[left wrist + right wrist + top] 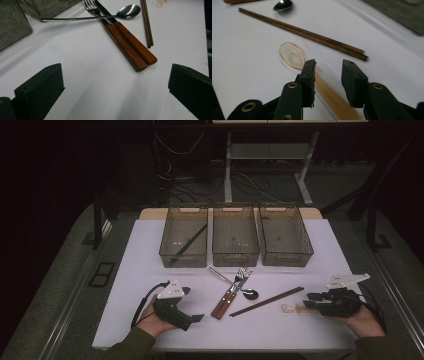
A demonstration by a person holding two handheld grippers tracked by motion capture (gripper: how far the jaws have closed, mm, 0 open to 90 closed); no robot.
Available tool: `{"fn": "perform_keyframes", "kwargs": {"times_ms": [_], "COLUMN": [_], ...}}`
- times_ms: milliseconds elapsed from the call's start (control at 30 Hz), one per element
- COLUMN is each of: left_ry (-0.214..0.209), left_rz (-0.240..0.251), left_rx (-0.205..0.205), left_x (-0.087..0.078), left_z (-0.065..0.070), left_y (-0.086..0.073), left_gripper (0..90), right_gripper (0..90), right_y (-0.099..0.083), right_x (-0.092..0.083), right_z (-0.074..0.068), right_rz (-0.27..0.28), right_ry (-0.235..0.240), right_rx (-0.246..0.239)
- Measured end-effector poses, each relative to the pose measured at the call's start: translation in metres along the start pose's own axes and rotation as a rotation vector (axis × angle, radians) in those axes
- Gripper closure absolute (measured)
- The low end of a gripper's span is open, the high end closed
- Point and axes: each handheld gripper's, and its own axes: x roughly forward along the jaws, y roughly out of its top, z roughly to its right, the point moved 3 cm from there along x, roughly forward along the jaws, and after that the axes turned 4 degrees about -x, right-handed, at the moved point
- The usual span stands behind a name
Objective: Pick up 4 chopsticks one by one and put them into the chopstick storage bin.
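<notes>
Spoon time for my right gripper (328, 68). Its jaws are partly open, w/ the clear plastic spoon (293, 56) lying flat on the white table (150, 255) under them. The spoon's amber handle runs between the jaws, but the pads don't squeeze it, so nothing is held. It sits near my right hand (361, 319), just below the end of the brown chopsticks (267, 301).

To do it well, I think I should drop low, keep the handle in the middle of the gap & close slowly. The spoon is thin & see-through, prob. light & slippery, so a fast pinch could flick it away. I should stay off the chopsticks close by.

My left gripper (115, 85) rests on the table w/ jaws wide open & empty, aimed at the other stuff: a fork & knife w/ smooth red-brown wood handles (132, 51) side by side, & a shiny metal spoon (127, 11) lying across them. The chopsticks are long, thin, dark wood.

At the back stand 3 smoky plastic bins (235, 240) w/ straight walls. The left bin (172, 255) has a dark stick in it.
</notes>
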Motion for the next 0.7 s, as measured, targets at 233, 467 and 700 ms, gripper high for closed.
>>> {"fn": "perform_keyframes", "kwargs": {"times_ms": [233, 467, 700], "left_ry": [-0.001, 0.000, 0.001], "left_rz": [-0.002, -0.003, -0.003], "left_rx": [0.001, 0.003, 0.004], "left_x": [0.000, 0.000, 0.000], "left_z": [0.000, 0.000, 0.000], "left_y": [0.000, 0.000, 0.000], "left_gripper": [0.0, 0.0, 0.0], "right_gripper": [62.3, 66.6, 69.3], "right_y": [0.003, -0.002, -0.004], "right_x": [0.024, 0.026, 0.025], "right_z": [-0.005, -0.011, -0.019], "right_rz": [-0.059, -0.087, -0.100], "right_ry": [0.089, 0.083, 0.069], "right_rx": [-0.058, -0.111, -0.180]}}
